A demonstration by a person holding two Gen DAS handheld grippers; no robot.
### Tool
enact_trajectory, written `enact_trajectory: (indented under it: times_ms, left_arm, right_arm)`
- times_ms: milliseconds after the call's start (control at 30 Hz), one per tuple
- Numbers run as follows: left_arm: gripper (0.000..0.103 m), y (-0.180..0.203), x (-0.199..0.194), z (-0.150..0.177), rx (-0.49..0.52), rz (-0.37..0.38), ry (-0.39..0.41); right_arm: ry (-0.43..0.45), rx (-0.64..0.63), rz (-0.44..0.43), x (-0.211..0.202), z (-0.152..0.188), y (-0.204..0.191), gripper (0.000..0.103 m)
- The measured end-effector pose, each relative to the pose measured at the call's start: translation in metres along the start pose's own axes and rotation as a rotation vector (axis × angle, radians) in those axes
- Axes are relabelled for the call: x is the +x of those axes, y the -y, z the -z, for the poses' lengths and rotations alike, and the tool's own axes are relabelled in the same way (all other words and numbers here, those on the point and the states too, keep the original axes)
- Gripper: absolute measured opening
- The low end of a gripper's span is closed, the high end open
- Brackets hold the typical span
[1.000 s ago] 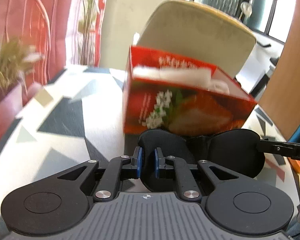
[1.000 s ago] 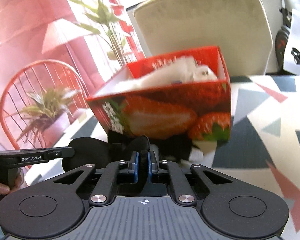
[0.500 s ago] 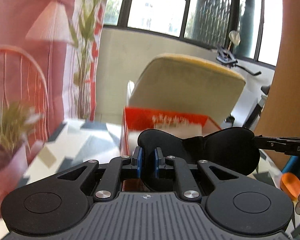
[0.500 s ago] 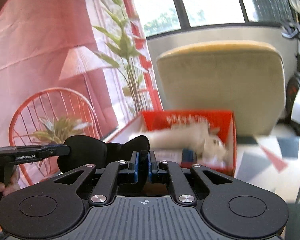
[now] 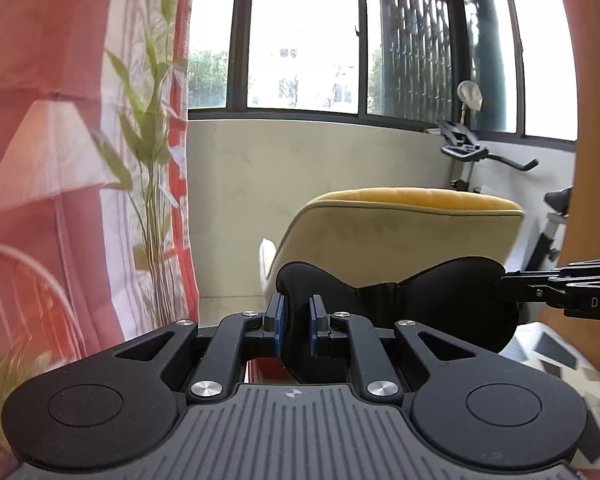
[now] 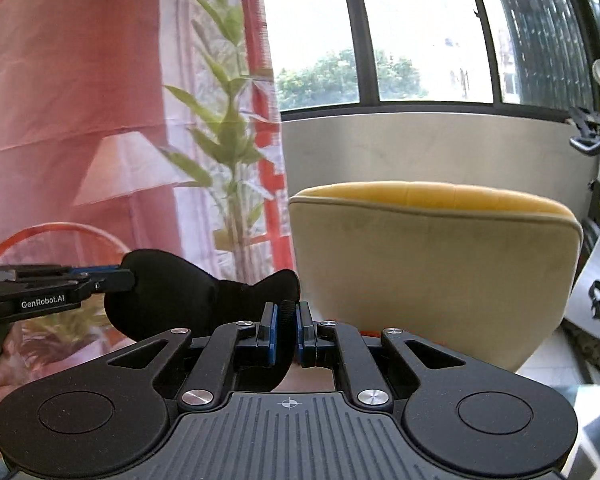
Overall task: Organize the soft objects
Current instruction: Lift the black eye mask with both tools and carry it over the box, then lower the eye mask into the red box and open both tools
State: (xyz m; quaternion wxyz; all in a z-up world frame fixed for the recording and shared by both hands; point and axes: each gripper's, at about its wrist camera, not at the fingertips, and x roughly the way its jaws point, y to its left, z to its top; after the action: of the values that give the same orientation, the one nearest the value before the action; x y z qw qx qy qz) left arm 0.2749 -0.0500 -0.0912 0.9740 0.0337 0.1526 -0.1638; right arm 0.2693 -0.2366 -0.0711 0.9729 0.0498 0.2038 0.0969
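Note:
A black padded sleep mask [image 5: 440, 304] hangs stretched between both grippers, lifted in the air. My left gripper [image 5: 296, 320] is shut on its left lobe, the blue pads pinching the fabric. The right gripper [image 5: 560, 292] comes in from the right edge and holds the other lobe. In the right wrist view my right gripper [image 6: 286, 328] is shut on the thin edge of the mask [image 6: 172, 296], and the left gripper [image 6: 60, 284] grips the far lobe. Only a red sliver of the strawberry box [image 5: 264, 372] shows under the left fingers.
A beige chair with a yellow top [image 6: 432, 256] stands straight ahead. Left of it are a tall green plant [image 6: 228, 152], a pink curtain [image 6: 68, 80] and a red wire chair [image 6: 56, 236]. An exercise bike [image 5: 480, 156] stands by the window. The patterned table [image 5: 556, 356] shows low right.
Both grippers have risen with the mask held between them. The red strawberry box and the table have dropped out below the view; the window and chair now fill it.

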Motion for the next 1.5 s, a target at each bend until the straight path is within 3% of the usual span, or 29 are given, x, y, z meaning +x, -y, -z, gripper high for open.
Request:
enact_trajectory:
  times_ms: [267, 500, 933, 1233, 1300, 1367, 1433, 1500]
  left_arm:
    - [0.014, 0.012, 0.077, 0.006, 0.050, -0.015, -0.123]
    - [0.013, 0.012, 0.137, 0.031, 0.029, 0.008, -0.313]
    - [0.014, 0.002, 0.178, 0.049, 0.038, 0.057, -0.479]
    - [0.016, -0.002, 0.188, 0.053, 0.038, 0.066, -0.535]
    - [0.019, -0.002, 0.188, 0.052, 0.036, 0.071, -0.541]
    - [0.029, -0.004, 0.187, 0.050, 0.020, 0.082, -0.536]
    - [0.054, -0.008, 0.184, 0.048, -0.004, 0.110, -0.523]
    - [0.056, -0.010, 0.178, 0.043, -0.008, 0.122, -0.501]
  right_arm:
    - [-0.086, 0.026, 0.047, 0.069, 0.006, 0.040, 0.008]
    - [-0.229, 0.054, 0.087, 0.129, 0.037, 0.069, 0.008]
    - [-0.446, 0.057, 0.170, 0.186, 0.063, 0.080, 0.009]
    - [-0.508, 0.066, 0.210, 0.200, 0.073, 0.079, 0.010]
    - [-0.513, 0.069, 0.221, 0.201, 0.073, 0.079, 0.011]
    - [-0.511, 0.061, 0.233, 0.198, 0.073, 0.080, 0.013]
    - [-0.497, 0.051, 0.249, 0.194, 0.070, 0.079, 0.018]
    - [-0.468, 0.045, 0.268, 0.187, 0.067, 0.078, 0.020]
